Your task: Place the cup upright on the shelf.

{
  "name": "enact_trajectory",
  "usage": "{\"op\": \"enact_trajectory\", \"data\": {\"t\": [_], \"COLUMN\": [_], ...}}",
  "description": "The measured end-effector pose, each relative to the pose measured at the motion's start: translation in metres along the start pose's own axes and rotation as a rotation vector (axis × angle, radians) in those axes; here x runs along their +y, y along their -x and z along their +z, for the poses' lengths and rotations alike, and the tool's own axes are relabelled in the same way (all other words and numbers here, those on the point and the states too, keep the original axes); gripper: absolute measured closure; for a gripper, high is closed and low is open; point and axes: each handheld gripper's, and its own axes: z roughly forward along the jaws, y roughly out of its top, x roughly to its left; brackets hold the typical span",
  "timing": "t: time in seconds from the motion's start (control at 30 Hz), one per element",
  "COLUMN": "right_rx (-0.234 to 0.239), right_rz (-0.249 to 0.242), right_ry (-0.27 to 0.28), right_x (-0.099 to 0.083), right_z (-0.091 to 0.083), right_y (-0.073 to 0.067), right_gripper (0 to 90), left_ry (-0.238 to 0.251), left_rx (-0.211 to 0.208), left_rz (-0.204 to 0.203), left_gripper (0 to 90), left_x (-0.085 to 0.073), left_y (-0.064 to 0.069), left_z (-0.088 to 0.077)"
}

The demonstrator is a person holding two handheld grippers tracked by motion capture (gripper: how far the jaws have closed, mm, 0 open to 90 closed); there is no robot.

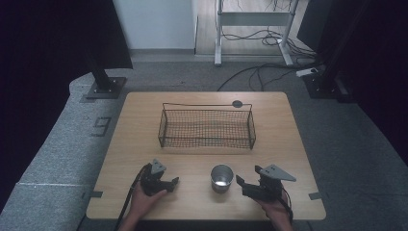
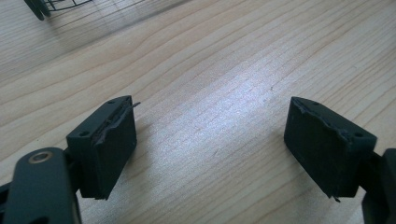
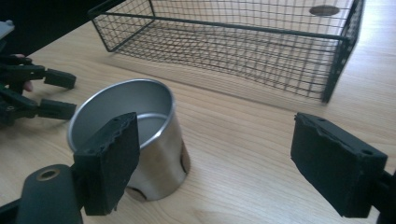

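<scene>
A shiny metal cup (image 1: 222, 178) stands upright and empty near the table's front edge, between my two grippers. In the right gripper view the cup (image 3: 156, 140) sits just beyond that gripper's left jaw, off to the left of the gap. My right gripper (image 1: 240, 186) (image 3: 219, 158) is open, its jaws wide apart and pointing left toward the cup without touching it. My left gripper (image 1: 174, 182) (image 2: 215, 140) is open over bare wood, pointing right at the cup from a short distance. The left gripper (image 3: 70, 94) also appears at the left of the right gripper view.
A black wire mesh basket (image 1: 207, 127) (image 3: 233, 42), empty, stands in the middle of the wooden table (image 1: 288, 144), behind the cup. Its corner (image 2: 51, 5) shows in the left gripper view. A dark round grommet (image 1: 237, 103) sits behind the basket.
</scene>
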Motion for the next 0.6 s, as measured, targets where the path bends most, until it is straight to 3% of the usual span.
{"op": "enact_trajectory", "data": {"t": [0.6], "right_rx": [0.055], "right_rz": [-0.04], "right_ry": [-0.021], "right_x": [0.004], "right_z": [0.011], "right_y": [-0.023], "right_gripper": [13.6], "left_ry": [0.002], "left_rx": [0.0], "left_rz": [-0.002], "left_gripper": [17.0], "left_x": [0.0], "left_y": [0.0], "left_z": [0.0]}}
